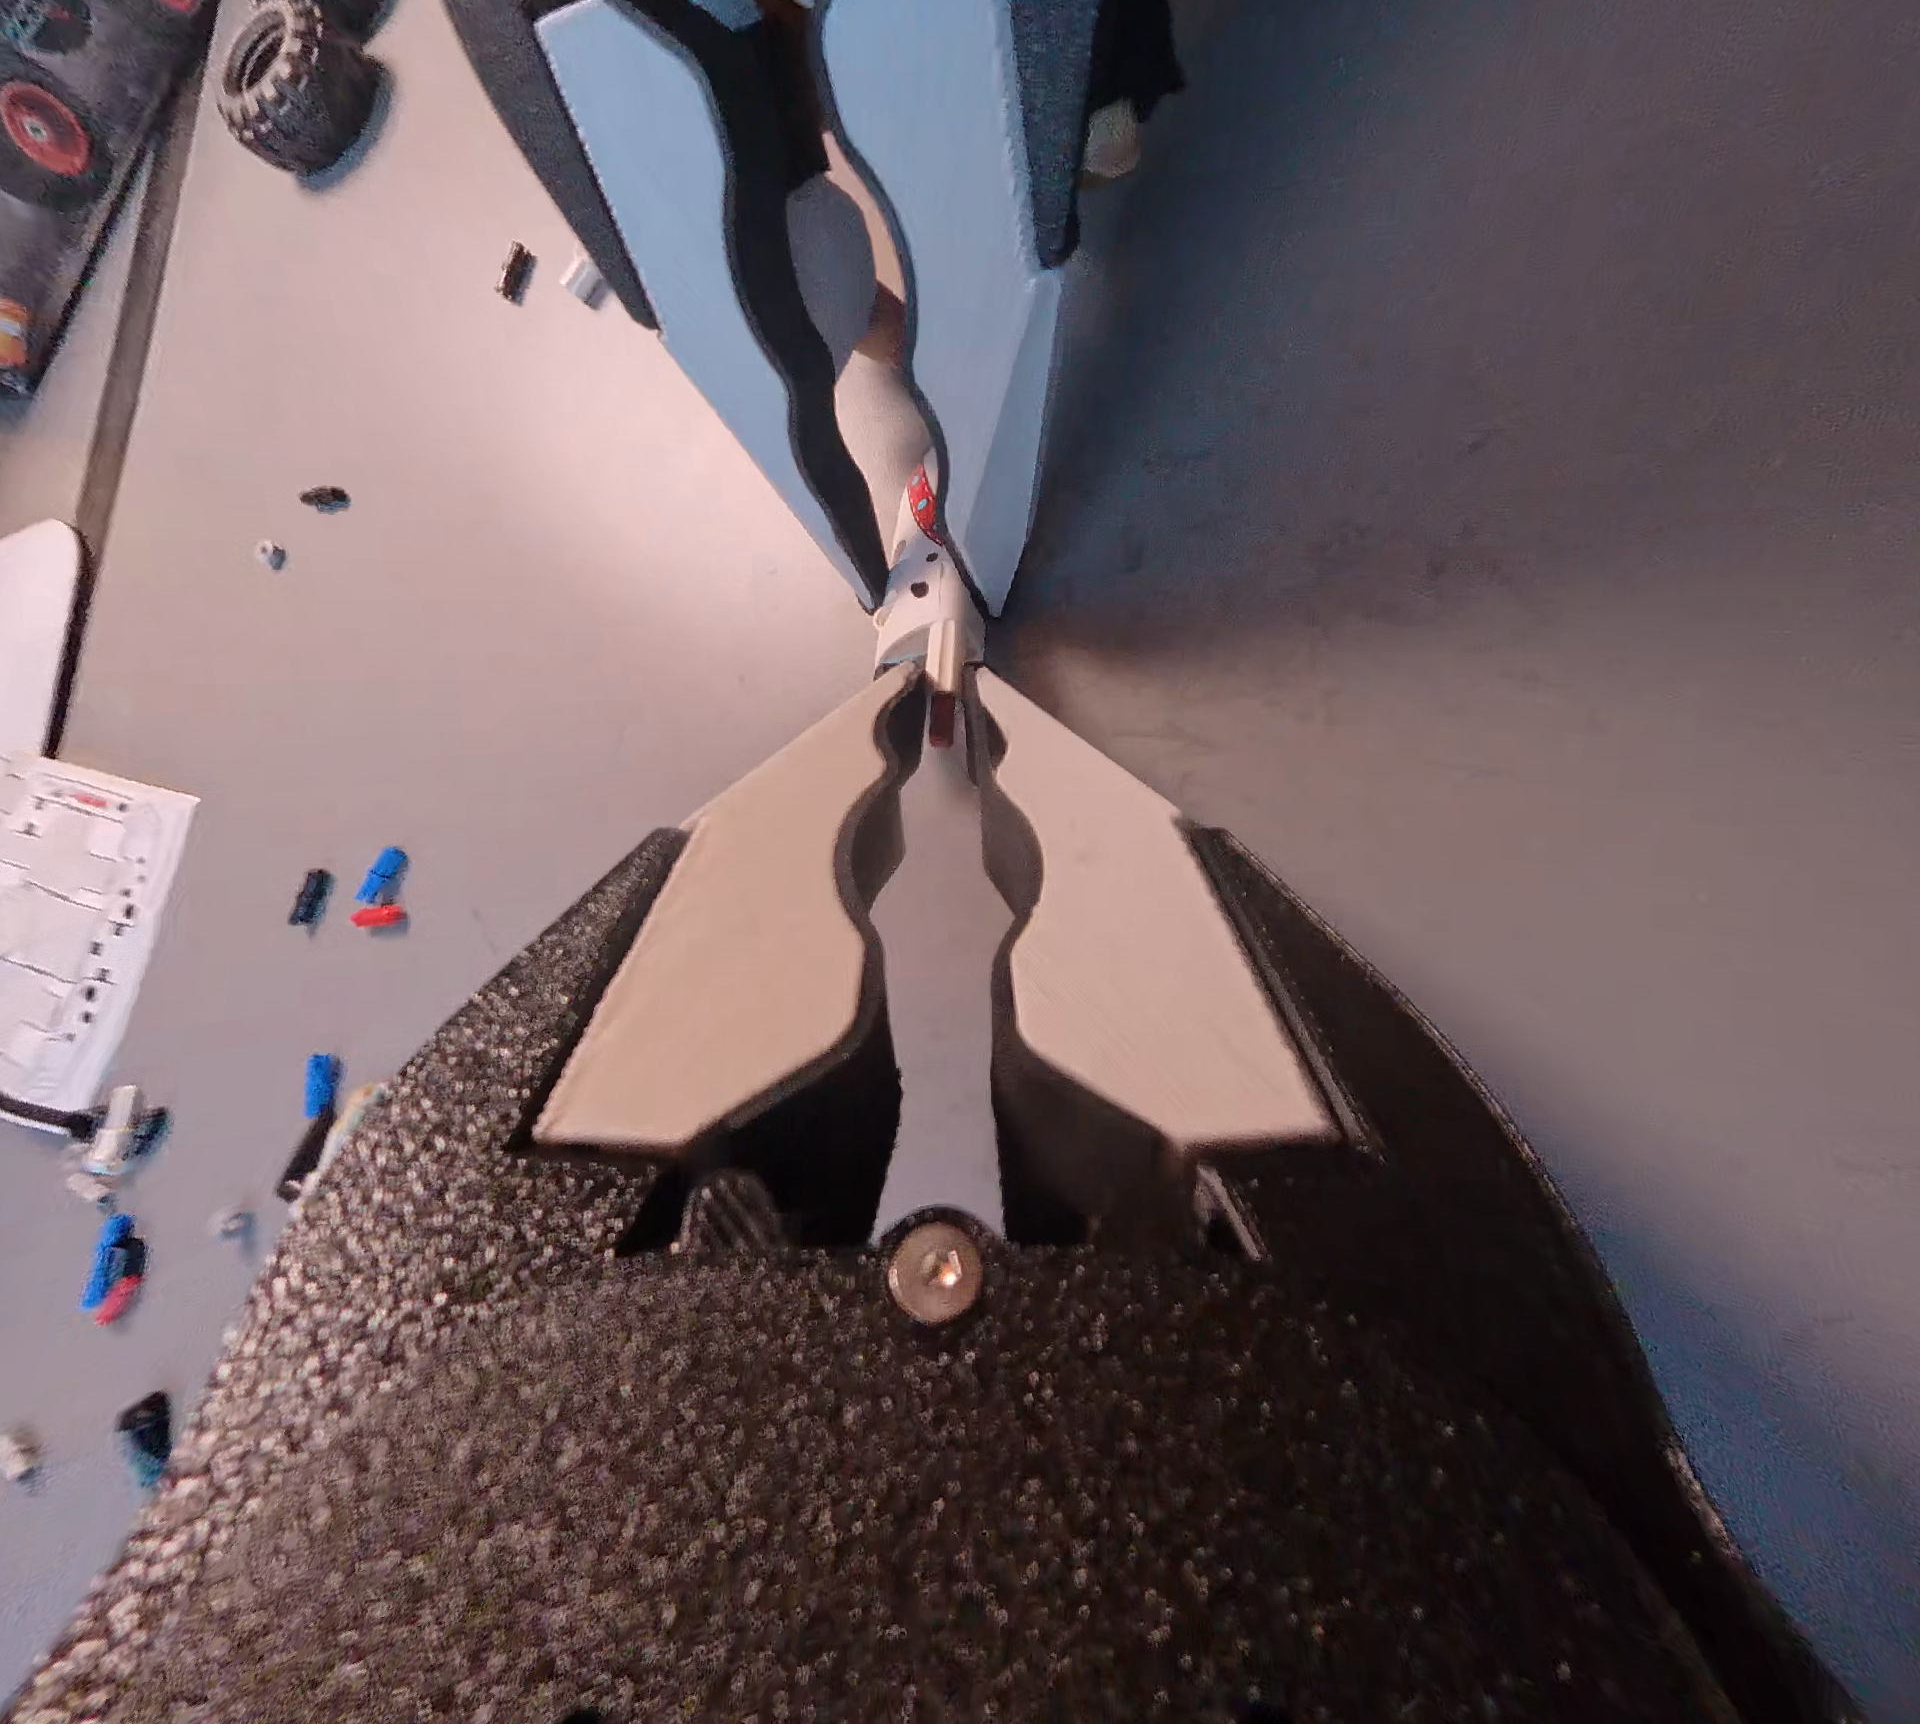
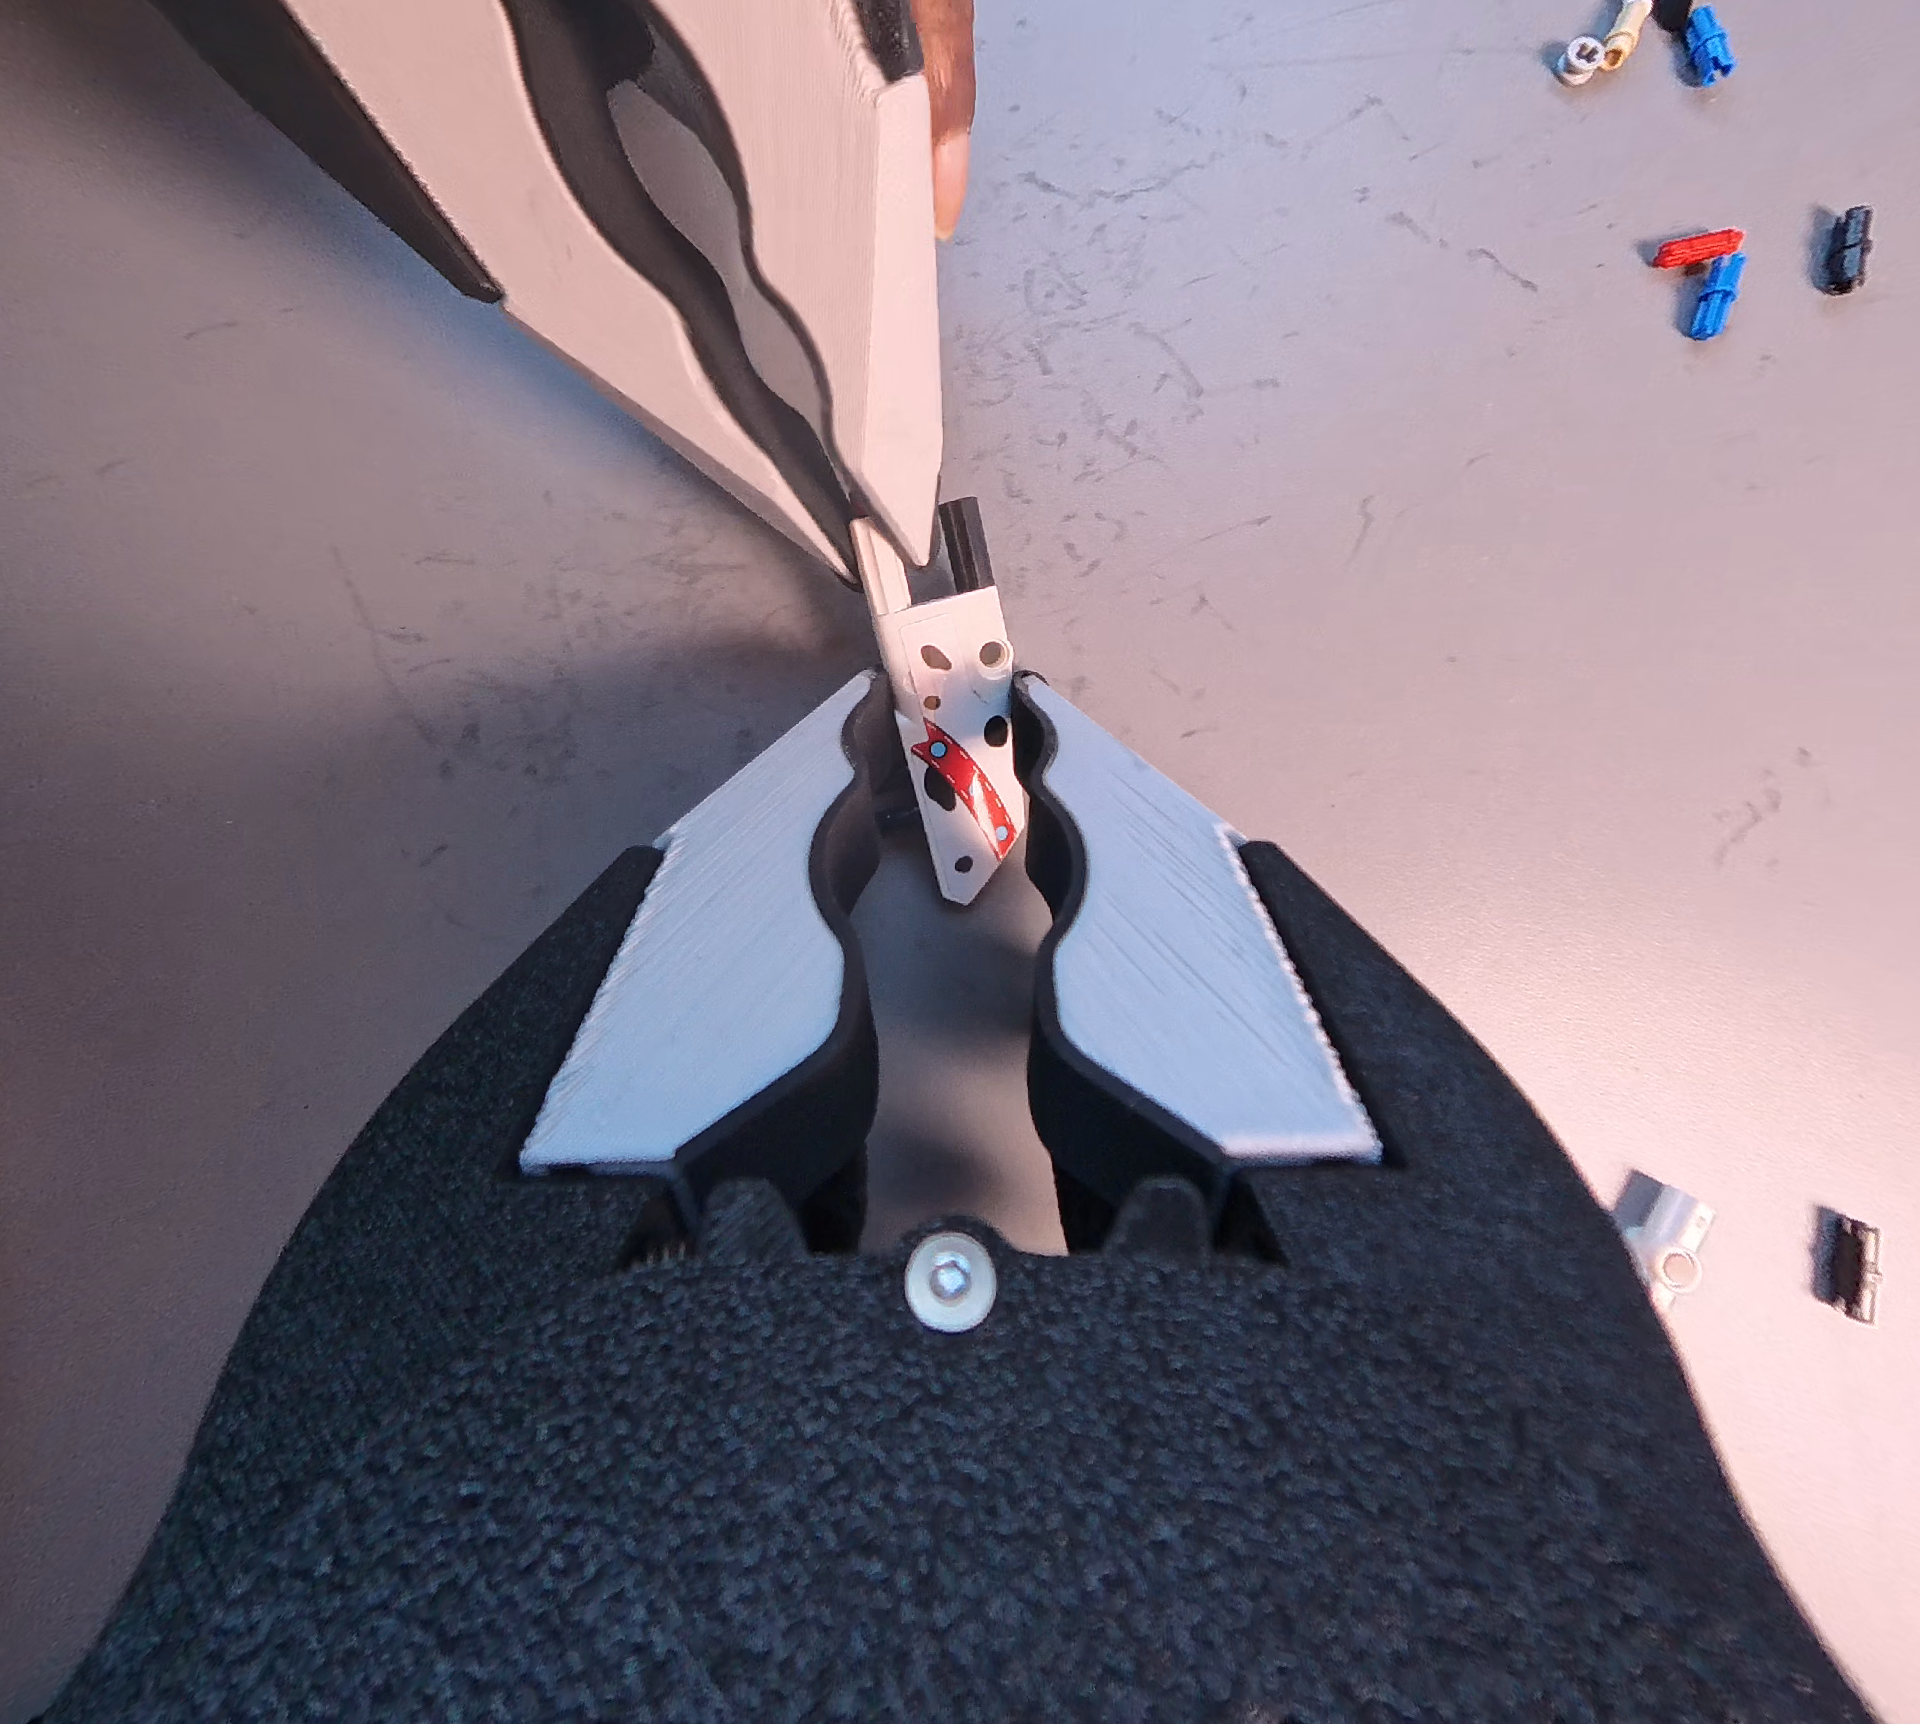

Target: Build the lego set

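The box [image 1: 94,12] at top left of the left wrist view is running off the frame edge. Tyres [image 1: 291,74] beside it are overlapping; the topmost is being cropped. The booklet [image 1: 83,936] is being cut by the left edge. Small parts [image 1: 114,1259] at lower left are smearing with blur, shapes unclear. The white spotted piece [image 1: 920,573] is sitting mostly hidden between the right tongs [image 1: 935,604]. In the right wrist view, a fingertip [image 2: 948,116] is showing partly behind the left tongs [image 2: 883,568].

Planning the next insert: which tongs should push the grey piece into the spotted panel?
Left. The left tongs pinch the grey piece at the end of the spotted panel; the right tongs clamp that panel, likely the brace.
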`<action>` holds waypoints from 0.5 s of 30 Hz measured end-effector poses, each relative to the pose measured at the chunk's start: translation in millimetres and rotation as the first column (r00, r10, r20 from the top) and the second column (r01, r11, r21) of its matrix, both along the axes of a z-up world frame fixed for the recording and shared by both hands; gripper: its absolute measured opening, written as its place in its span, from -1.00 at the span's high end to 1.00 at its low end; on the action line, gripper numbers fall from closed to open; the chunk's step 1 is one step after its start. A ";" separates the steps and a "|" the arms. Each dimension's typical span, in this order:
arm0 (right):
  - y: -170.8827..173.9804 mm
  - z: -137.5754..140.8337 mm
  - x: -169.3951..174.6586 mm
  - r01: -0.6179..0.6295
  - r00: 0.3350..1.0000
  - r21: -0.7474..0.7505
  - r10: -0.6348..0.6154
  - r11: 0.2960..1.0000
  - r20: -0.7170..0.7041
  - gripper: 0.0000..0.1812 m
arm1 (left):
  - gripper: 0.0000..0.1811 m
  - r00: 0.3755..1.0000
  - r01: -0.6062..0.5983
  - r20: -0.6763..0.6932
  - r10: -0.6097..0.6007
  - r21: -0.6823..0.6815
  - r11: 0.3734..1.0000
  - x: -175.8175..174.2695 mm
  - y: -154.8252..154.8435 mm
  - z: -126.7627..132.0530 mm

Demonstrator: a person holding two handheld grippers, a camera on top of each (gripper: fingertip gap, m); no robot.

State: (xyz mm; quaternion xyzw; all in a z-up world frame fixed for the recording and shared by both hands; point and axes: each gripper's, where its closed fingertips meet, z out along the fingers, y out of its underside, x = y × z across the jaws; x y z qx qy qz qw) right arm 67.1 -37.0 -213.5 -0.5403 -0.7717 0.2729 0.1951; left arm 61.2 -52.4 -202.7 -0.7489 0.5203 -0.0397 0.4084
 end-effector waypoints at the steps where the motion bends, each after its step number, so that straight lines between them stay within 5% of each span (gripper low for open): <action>1: 0.0 0.0 -0.1 0.001 1.000 -0.001 -0.001 1.000 -0.001 0.76 | 0.93 0.999 -0.023 0.043 0.025 -0.037 0.999 0.0 -0.2 0.1; 9: 0.1 0.0 0.0 0.001 1.000 0.000 -0.001 1.000 -0.004 0.76 | 0.83 0.926 -0.094 0.320 0.200 -0.318 0.943 4.9 -4.1 7.7; 15: 0.1 0.1 0.1 0.000 1.000 -0.006 0.000 1.000 -0.009 0.76 | 0.85 0.923 -0.121 0.313 0.224 -0.317 0.941 -2.6 -6.1 6.4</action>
